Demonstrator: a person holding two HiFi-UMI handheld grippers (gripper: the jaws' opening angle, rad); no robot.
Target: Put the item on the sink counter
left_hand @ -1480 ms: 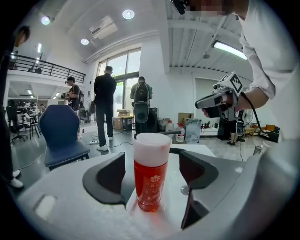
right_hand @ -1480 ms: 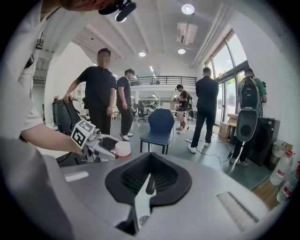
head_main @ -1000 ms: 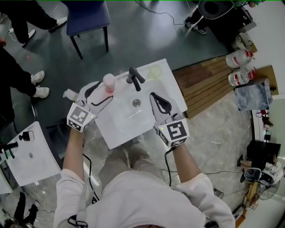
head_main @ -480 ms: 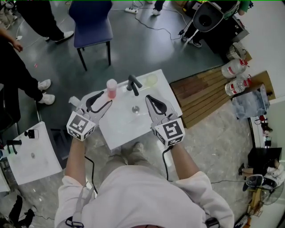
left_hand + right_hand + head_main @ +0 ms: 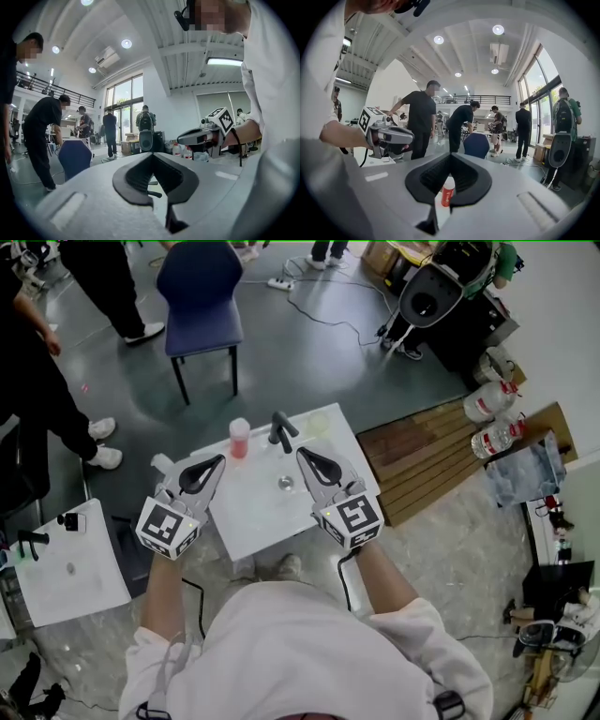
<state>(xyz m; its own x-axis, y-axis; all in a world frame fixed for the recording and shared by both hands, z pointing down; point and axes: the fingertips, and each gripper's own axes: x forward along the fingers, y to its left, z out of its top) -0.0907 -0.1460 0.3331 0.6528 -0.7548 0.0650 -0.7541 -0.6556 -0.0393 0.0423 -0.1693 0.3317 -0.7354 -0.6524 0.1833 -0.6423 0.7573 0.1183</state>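
Both grippers have come back toward the person since one second ago. At that time the left gripper (image 5: 218,462) had its jaws wide around the bottle (image 5: 239,439); now it is apart from the bottle and its jaws are pressed together with nothing between them.

Head view: one bottle, pink with a white cap, stands upright and free on the far left part of the sink counter (image 5: 251,521), just left of the one black faucet (image 5: 279,430). One pale round thing (image 5: 319,423) lies at the far right corner. The right gripper (image 5: 302,455) hovers over the basin, also closed and empty. One blue chair (image 5: 200,282) stands far behind the counter, and two water jugs (image 5: 489,401) lie on the floor at the right.

Left gripper view: the two jaws meet at their tips and hold nothing. The right gripper shows at the right, and several people stand far behind.

Right gripper view: its two jaws are together and empty. Through the narrow gap below them the bottle is visible, well beyond the jaws and not touched. The left gripper shows at the left.
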